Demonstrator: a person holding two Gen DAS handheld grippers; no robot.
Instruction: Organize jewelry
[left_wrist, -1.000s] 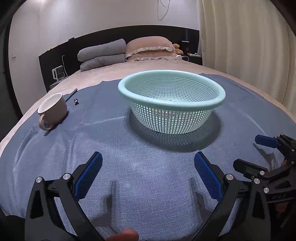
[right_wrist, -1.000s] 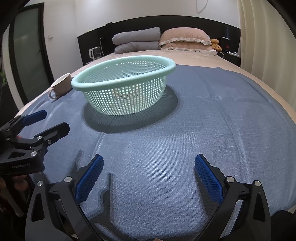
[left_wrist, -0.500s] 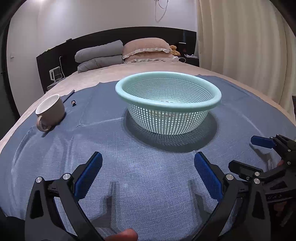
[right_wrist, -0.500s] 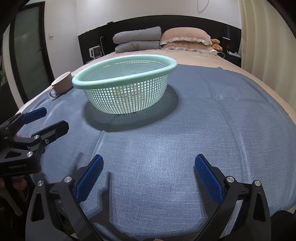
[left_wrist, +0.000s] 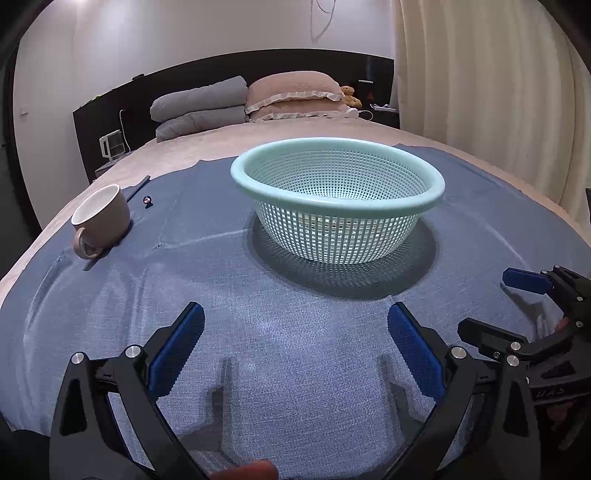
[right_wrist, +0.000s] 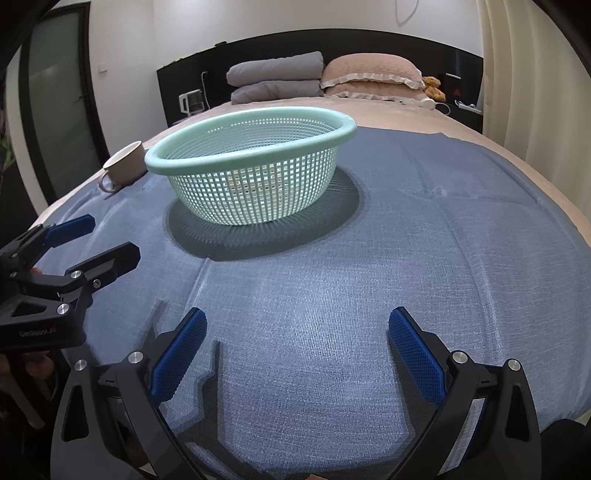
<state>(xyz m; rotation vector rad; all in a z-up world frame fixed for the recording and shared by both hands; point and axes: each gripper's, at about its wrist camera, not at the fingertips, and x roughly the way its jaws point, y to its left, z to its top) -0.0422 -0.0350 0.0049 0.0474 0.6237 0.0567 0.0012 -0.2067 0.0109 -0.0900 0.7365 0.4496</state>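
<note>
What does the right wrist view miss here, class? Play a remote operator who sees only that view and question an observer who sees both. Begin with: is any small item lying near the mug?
Observer: Yes. The left wrist view shows a small dark round item on the blue cloth, just right of the mug and apart from it. It is too small to say what it is.
Operator: Is anything else lying by it?
Observer: A thin dark stick lies behind the mug, near the cloth's far edge.
</note>
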